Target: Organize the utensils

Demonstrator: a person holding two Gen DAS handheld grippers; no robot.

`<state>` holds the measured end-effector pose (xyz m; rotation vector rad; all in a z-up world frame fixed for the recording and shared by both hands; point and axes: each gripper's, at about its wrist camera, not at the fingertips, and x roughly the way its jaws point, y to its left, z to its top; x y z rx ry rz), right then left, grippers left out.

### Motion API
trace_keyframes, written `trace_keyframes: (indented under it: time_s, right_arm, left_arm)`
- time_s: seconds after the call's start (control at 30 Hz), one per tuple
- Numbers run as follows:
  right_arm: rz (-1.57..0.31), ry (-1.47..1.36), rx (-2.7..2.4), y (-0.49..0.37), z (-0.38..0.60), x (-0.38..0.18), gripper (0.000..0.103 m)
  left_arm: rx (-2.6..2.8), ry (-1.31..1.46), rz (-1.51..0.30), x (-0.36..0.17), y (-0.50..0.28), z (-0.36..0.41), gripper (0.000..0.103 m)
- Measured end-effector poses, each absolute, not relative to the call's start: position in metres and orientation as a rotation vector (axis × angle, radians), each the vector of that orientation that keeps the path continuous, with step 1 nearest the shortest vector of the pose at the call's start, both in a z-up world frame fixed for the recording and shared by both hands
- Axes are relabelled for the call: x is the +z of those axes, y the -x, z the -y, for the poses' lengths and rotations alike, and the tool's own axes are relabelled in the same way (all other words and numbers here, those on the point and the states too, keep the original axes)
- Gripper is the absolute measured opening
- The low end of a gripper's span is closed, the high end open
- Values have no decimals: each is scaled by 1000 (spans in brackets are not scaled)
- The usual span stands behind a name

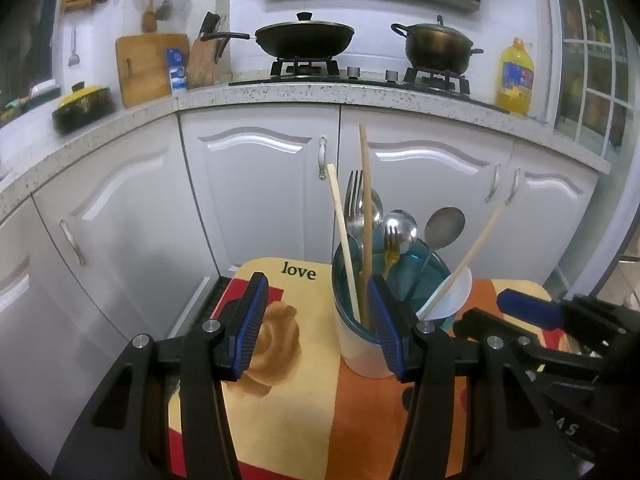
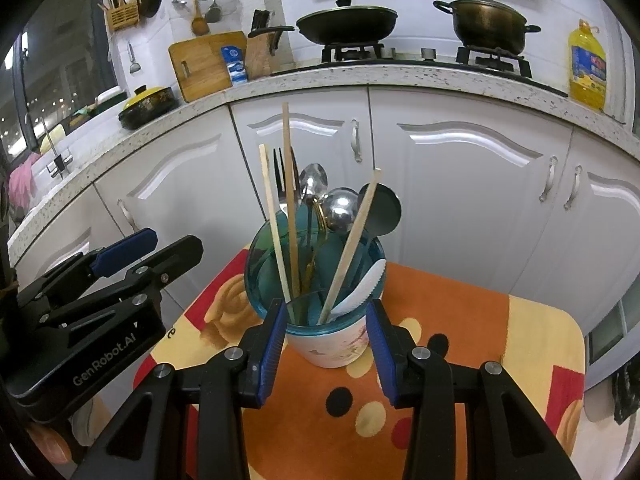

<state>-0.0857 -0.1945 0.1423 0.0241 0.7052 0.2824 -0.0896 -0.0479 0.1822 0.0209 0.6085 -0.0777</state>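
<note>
A white cup with a blue-green rim [image 1: 360,344] [image 2: 328,344] stands on a small table with a patterned orange and yellow cloth [image 1: 288,400] [image 2: 480,340]. It holds chopsticks [image 1: 365,200] [image 2: 291,184], forks [image 1: 354,196], metal spoons [image 1: 444,226] [image 2: 340,208] and a white plastic knife [image 2: 360,290]. My left gripper [image 1: 316,316] is open and empty, just left of the cup. My right gripper [image 2: 326,340] is open, its fingers on either side of the cup, and it holds nothing.
White kitchen cabinets [image 1: 260,184] stand close behind the table. The counter above carries a wok [image 1: 304,36], a pot [image 1: 436,46], an oil bottle [image 1: 515,76], a cutting board [image 1: 146,66] and a knife block [image 1: 206,60].
</note>
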Motion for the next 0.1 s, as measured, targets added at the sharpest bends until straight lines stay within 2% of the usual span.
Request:
trace_keyframes:
  time_s: [0.1]
  right_arm:
    - [-698,-33,274,87,201,142,39]
  left_arm:
    - [-78,-17,-618,181,89,48,51]
